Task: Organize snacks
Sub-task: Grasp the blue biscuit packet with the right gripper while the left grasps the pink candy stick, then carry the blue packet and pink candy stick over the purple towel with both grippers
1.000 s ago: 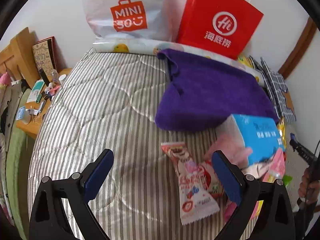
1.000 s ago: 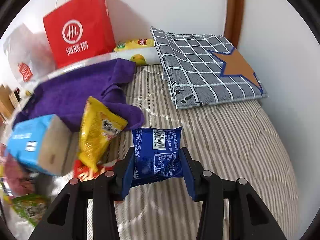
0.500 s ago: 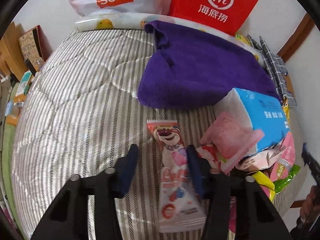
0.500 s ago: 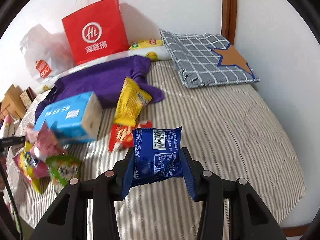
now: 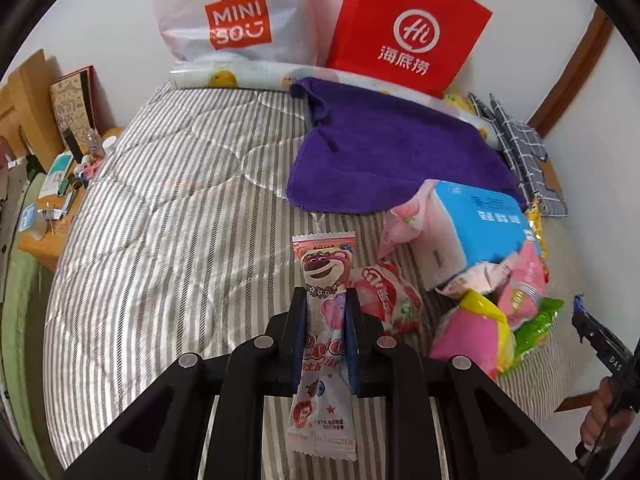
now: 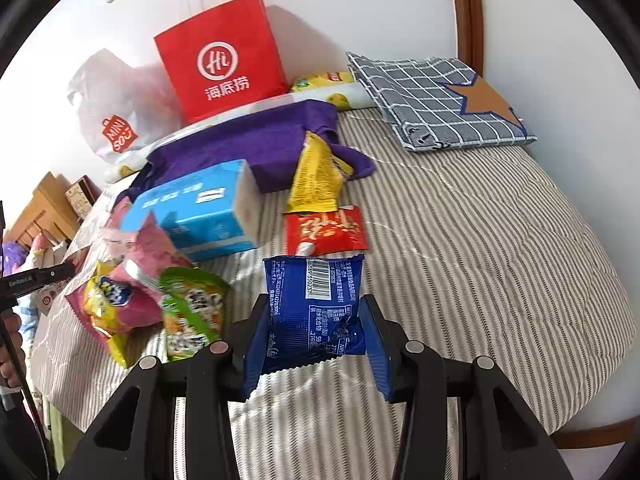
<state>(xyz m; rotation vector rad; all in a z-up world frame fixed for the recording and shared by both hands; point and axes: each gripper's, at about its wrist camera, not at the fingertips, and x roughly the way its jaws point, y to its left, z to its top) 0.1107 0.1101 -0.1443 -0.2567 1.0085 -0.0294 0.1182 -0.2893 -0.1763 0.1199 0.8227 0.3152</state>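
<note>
My left gripper [image 5: 323, 300] is shut on a long pink bear snack packet [image 5: 325, 276], its pads pinching the packet's middle above the striped bed [image 5: 160, 240]. My right gripper [image 6: 314, 316] is shut on a blue snack packet [image 6: 316, 304] with a barcode, held above the bed [image 6: 500, 240]. A pile of snacks lies between: a blue tissue pack [image 5: 476, 220] [image 6: 192, 212], a yellow packet [image 6: 318, 176], a red packet [image 6: 326, 230], a green packet [image 6: 192, 312] and pink packets [image 5: 472, 336].
A red paper bag [image 5: 408, 28] [image 6: 220, 56] and a white plastic bag [image 5: 232, 12] stand against the wall behind a purple towel [image 5: 392, 160]. A checked cushion [image 6: 432, 100] lies at the back right. A cluttered wooden bedside table [image 5: 52, 192] is at the left.
My left gripper came down over the pink bear packet and its jaws closed from wide open onto it. My right gripper drew back from the pile with the blue packet in its grip.
</note>
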